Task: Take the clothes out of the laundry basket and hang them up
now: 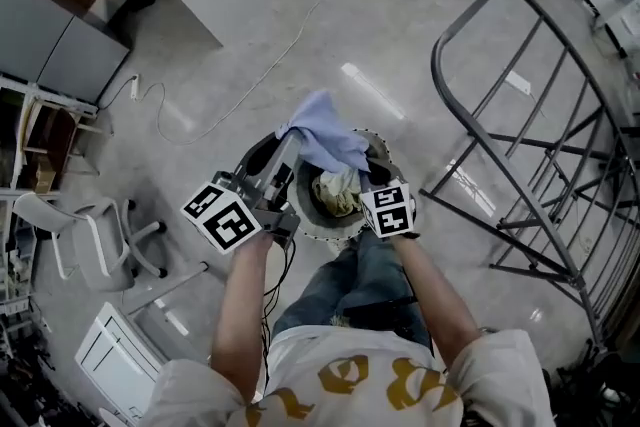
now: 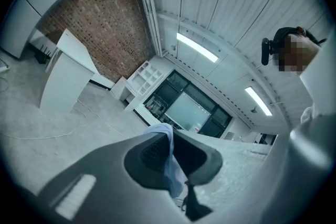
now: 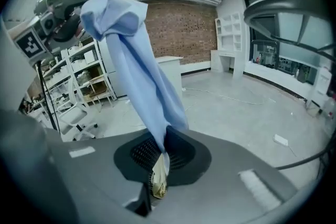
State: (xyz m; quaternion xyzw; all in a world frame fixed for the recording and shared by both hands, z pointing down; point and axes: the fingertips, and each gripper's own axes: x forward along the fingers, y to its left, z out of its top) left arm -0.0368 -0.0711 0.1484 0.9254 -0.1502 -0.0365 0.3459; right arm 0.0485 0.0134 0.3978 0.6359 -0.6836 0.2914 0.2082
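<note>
Well, I judge I'm only at the start: the light blue garment hangs just above the laundry basket, with my left hand-held gripper clamped on one end and my right hand-held gripper on the other. Nothing hangs yet on the drying rack right of the basket, and a cream piece lies inside it. The garment is a bunched band, its long axis slanting across the basket's far rim from the left grip to the right.
</note>
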